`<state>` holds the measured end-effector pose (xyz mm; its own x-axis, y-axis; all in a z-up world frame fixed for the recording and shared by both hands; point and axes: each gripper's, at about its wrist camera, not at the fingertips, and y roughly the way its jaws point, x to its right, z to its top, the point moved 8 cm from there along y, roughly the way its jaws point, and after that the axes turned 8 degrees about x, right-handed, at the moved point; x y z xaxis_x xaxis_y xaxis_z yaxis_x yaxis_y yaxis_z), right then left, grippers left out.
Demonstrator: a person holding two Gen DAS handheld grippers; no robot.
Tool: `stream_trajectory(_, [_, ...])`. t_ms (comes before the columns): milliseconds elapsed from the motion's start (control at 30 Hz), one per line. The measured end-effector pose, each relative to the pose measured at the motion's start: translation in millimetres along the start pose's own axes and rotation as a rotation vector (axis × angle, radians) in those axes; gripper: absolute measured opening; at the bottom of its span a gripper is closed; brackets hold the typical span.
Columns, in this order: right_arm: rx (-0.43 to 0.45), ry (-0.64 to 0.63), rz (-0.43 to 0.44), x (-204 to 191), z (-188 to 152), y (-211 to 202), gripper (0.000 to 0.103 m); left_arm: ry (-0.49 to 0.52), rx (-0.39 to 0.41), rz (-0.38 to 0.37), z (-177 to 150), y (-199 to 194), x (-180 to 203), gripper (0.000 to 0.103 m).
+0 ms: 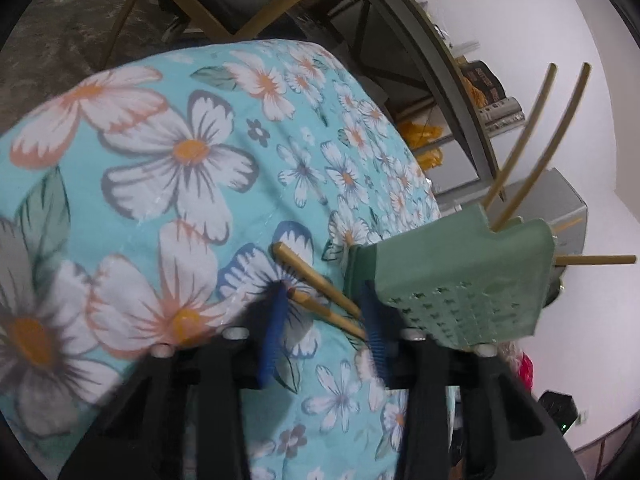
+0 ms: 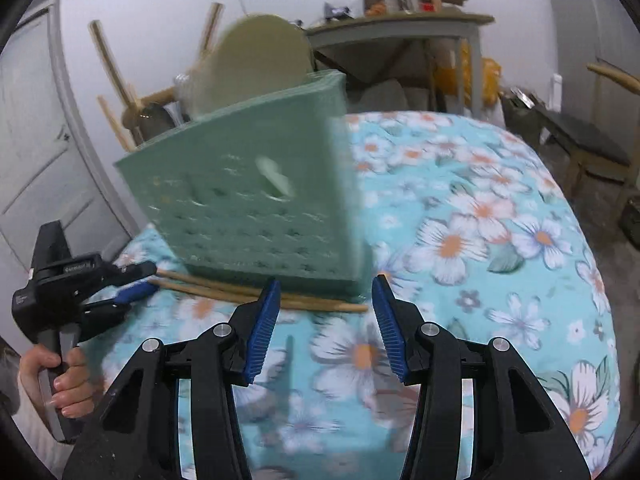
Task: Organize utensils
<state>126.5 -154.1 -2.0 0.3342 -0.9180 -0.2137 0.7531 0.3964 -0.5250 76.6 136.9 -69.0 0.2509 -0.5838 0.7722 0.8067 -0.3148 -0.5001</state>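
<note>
Most utensils already sit in the green basket [image 2: 256,200]. Two chopsticks [image 1: 320,292] left on the tabletop [image 2: 480,240]; my left hand-held gripper [image 1: 324,320] looks closed on them, right hand-held gripper [image 2: 324,320] spread, empty.

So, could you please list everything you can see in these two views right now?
Chopsticks on the table: two, tan wood, lying side by side on the cloth, beside the basket's base.
Utensil basket: one, green, perforated, on the table's near-left part.
Sticks in the basket: several, tan, poking out of its top.
Round utensil: one, pale, too blurred to identify, sticking out of the basket.
Tablecloth: one, turquoise with white flowers, covering the table.
Shelf: one, grey, cluttered, behind the table.
Left gripper: black with blue pads, around the chopsticks.
Right gripper: black, blue pads, open, nothing between.
Hand: one, holding the left gripper's handle.
</note>
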Motion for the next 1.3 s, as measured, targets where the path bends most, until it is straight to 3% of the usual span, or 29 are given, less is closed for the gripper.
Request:
stream_trajectory(133, [-0.035,0.027,0.037,8.3,-7.0,2.2,0.047,-0.036,0.034,-0.005,0.0,-0.5,-5.4,0.013])
stream_trajectory(267, [-0.052,0.01,0.041,2.2,-12.5,11.7,0.047,-0.051,0.014,-0.026,3.5,-11.7,-15.0,0.012])
stream_trajectory(400, [-0.053,-0.063,0.08,-25.7,-16.3,8.3,0.047,-0.036,0.0,-0.02,13.0,-31.3,-30.5,0.012])
stream_trajectory(500, [-0.144,-0.158,0.077,-47.2,-30.2,9.8,0.047,-0.04,-0.059,-0.029,23.9,-41.3,-45.6,0.012])
stream_trajectory(567, [-0.156,-0.174,0.103,-59.4,-31.8,9.3,0.047,-0.021,-0.086,-0.026,30.0,-48.3,-51.7,0.012])
stream_trajectory(833, [-0.174,-0.33,0.159,-129.8,-13.6,22.1,0.047,-0.07,-0.083,-0.017,58.0,-83.9,-90.5,0.012])
stream_trajectory(1100, [-0.257,-0.536,0.243,-209.8,-6.7,63.1,0.047,-0.07,-0.085,-0.016,63.7,-100.7,-107.0,0.012])
stream_trajectory(1133, [-0.277,-0.571,0.245,-219.9,-10.3,73.3,0.043,-0.07,-0.086,-0.018,64.2,-101.3,-107.0,0.012])
stream_trajectory(1300, [-0.387,-0.642,0.226,-235.4,-21.4,114.9,0.038,-0.055,-0.093,-0.024,62.6,-103.2,-105.3,0.012])
